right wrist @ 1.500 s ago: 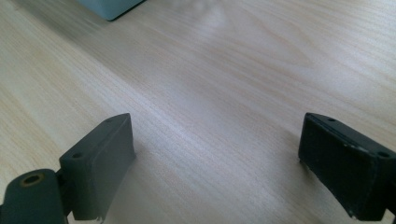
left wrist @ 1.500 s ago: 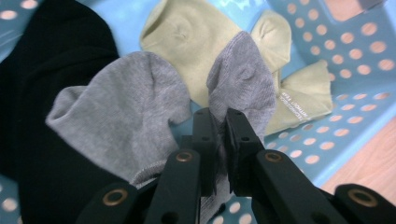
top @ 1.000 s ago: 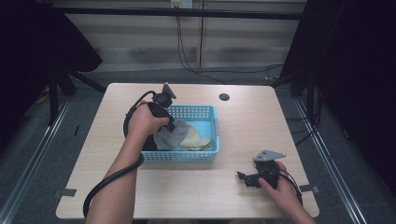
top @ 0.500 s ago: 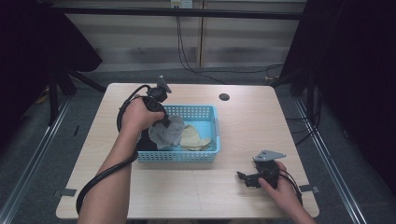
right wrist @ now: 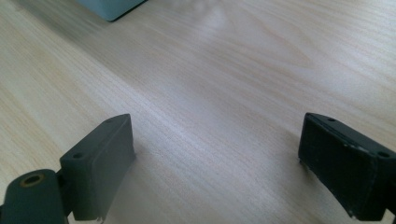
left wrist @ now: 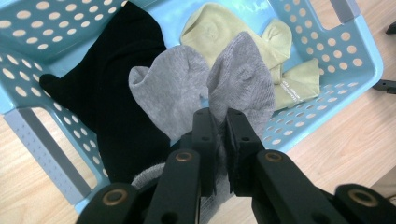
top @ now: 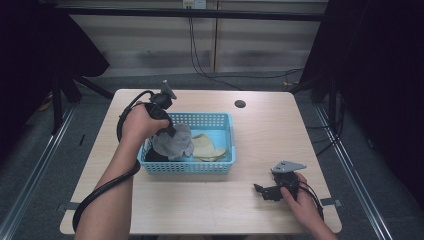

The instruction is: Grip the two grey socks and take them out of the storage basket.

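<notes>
My left gripper (top: 169, 131) is shut on a grey sock (top: 173, 141), which hangs from its jaws above the left half of the blue basket (top: 229, 126). In the left gripper view the grey sock (left wrist: 201, 84) is pinched between the two black jaws at the left gripper (left wrist: 220, 123). Under it in the basket (left wrist: 359, 56) lie a black sock (left wrist: 116, 88) and yellow-green socks (left wrist: 261, 42). Low over the table at the front right, my right gripper (top: 261, 191) is open; the right gripper (right wrist: 215, 140) view has bare wood between its jaws.
The wooden table (top: 260, 135) has a small dark round hole (top: 240, 104) behind the basket. A corner of the basket (right wrist: 112, 7) lies ahead of the right gripper. Cables trail from both grippers; dark curtains flank the table.
My left gripper has lifted the grey sock a little and carried it towards the left side of the basket. The right gripper has stayed where it was.
</notes>
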### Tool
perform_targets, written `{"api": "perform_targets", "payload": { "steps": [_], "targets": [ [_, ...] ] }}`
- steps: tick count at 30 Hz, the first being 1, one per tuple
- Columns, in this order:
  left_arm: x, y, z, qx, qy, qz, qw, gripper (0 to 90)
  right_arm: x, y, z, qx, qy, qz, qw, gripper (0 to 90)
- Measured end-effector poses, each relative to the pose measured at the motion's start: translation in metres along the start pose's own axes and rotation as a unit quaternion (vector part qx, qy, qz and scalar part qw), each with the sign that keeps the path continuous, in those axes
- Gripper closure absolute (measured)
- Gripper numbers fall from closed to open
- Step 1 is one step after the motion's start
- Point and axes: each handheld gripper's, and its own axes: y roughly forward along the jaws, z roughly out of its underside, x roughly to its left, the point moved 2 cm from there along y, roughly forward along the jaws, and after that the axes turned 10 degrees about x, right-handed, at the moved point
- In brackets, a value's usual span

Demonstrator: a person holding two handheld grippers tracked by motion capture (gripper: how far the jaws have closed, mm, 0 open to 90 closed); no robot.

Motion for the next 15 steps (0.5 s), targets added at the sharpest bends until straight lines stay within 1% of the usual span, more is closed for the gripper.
{"api": "perform_targets", "payload": {
  "steps": [3,4,7,8,11,15],
  "targets": [
    [0.002,-0.001,0.002,0.003,-0.001,0.0,1.0,83.5,0.0,0.0,0.0,0.001,0.0,0.001,1.0,9.8],
    [0.003,-0.003,0.003,0.0,-0.006,0.0,1.0,83.5,0.0,0.0,0.0,0.001,0.0,0.001,1.0,9.9],
    [0.003,-0.005,0.004,-0.001,-0.008,0.0,1.0,83.5,0.0,0.0,0.0,0.001,0.0,0.001,1.0,9.8],
    [0.004,-0.007,0.004,0.001,-0.006,-0.001,1.0,83.5,0.0,0.0,0.0,0.001,0.0,0.001,1.0,9.8],
    [0.005,-0.013,0.005,-0.002,-0.011,-0.005,0.9999,83.4,0.0,0.0,0.0,0.001,0.001,0.0,1.0,9.8],
    [0.005,-0.017,0.007,0.003,-0.013,-0.008,0.9999,83.4,0.0,0.0,0.0,0.002,0.001,0.001,1.0,9.8]
  ]
}}
